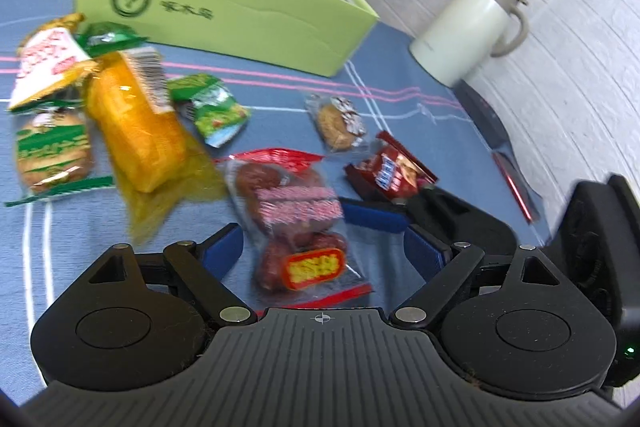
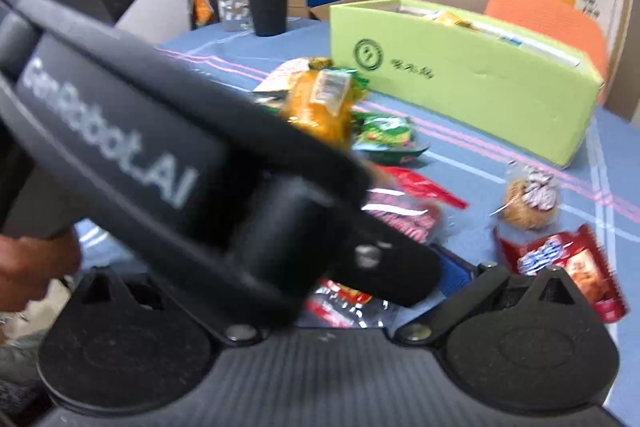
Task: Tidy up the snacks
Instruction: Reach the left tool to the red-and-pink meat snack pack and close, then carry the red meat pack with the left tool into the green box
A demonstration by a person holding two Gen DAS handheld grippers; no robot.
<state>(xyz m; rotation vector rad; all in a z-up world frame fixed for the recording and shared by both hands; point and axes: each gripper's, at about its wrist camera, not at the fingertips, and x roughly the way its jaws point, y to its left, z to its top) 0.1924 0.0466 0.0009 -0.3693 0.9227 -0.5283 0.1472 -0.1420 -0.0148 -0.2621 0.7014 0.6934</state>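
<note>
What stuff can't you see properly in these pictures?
- Right tongs, right wrist view: the left gripper body crosses in front, so open or shut cannot be told.
- Green box, left wrist view: its wall hides most of what lies inside.
- Red date packet, right wrist view: mostly covered by that same gripper.
- Snack labels, both views: too blurred to read.

The table (image 1: 400,67) is wearing a blue cloth crossed by pink and white stripes. The box (image 1: 240,7) is showing lime green with a dark round logo. At its three o'clock, a cream jug (image 1: 468,27) is showing a beige lid. The cake packet (image 1: 136,131) is glowing orange-yellow.
</note>
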